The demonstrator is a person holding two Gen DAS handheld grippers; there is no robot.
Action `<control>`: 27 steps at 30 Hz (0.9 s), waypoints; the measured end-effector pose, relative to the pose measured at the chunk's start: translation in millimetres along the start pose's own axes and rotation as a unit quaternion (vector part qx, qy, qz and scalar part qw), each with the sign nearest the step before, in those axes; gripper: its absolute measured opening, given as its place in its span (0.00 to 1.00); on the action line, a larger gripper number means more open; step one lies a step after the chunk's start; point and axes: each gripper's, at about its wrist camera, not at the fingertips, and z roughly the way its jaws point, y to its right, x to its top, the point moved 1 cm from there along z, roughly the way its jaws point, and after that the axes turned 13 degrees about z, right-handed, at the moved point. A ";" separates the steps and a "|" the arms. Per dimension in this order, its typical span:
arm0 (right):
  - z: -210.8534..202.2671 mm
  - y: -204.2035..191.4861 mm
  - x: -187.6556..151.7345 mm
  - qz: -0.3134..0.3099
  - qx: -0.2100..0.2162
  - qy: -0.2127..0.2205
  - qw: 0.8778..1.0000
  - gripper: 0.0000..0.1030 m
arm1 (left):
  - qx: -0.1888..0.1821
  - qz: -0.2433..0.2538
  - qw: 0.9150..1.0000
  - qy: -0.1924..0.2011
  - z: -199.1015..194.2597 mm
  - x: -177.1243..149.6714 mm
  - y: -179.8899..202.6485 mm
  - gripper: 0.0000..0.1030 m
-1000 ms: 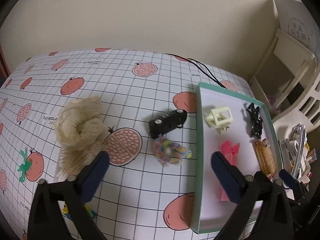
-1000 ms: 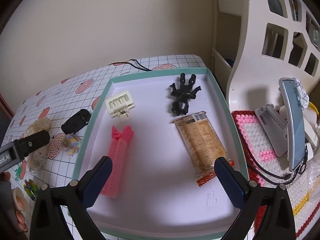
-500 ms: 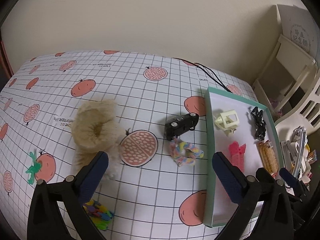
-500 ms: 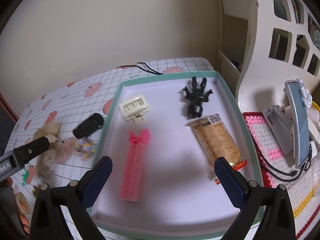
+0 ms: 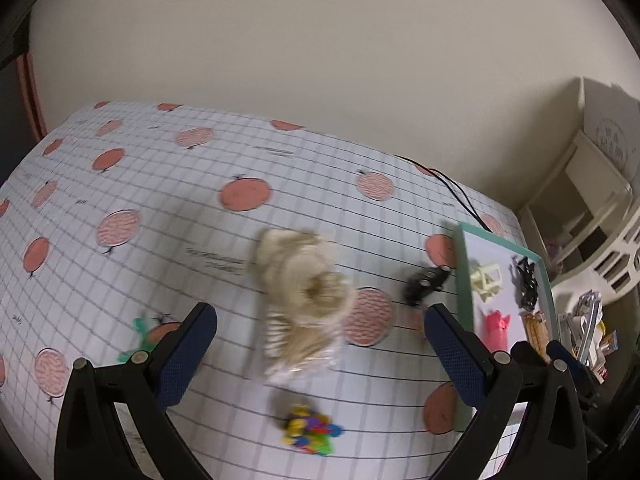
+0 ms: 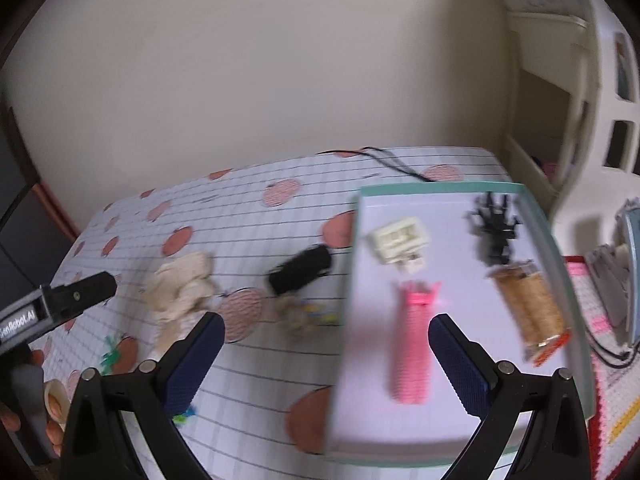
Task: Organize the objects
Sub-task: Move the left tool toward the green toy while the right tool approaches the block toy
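**Above the tablecloth: both grippers spread, nothing held**

Over the gridded tablecloth, the left gripper hangs with its two blue-padded fingers set wide apart and nothing between them. Ahead of it, in the gap between the fingers, lies the cream fluffy scrunchie, resting on the cloth. Nearer the camera sits a small heap of multicoloured clips, also on the cloth. A green clip lies just beyond the left finger.

The right gripper is likewise spread and empty. It hovers across the left edge of the teal-rimmed tray; its right finger is over the tray floor, its left finger over the cloth.

Tray contents:
- a pink hair roller, lying lengthwise, just beside the right finger;
- a cream claw clip, farther back;
- a black claw clip, near the far right corner;
- a wrapped snack pack, along the right wall.

On the cloth, left of the tray:
- a black toy car, near the tray rim;
- a pastel twisted hair tie, just in front of the car; blurred.

A black cable runs off the far edge of the table.
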 end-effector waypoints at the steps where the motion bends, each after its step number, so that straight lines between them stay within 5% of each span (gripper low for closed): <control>1: 2.1 -10.3 -4.1 -0.004 0.006 -0.006 1.000 1.00 | 0.001 -0.005 1.000 0.000 -1.7 -0.9 -7.6 1.00; 14: 31.4 -82.2 -48.9 -0.043 0.032 -0.084 0.995 1.00 | 0.008 -0.080 0.996 -0.050 2.7 -25.5 -96.2 1.00; 27: 54.3 -113.0 -83.8 -0.083 0.019 -0.142 0.986 1.00 | 0.027 -0.146 0.985 -0.094 26.9 -55.4 -139.1 1.00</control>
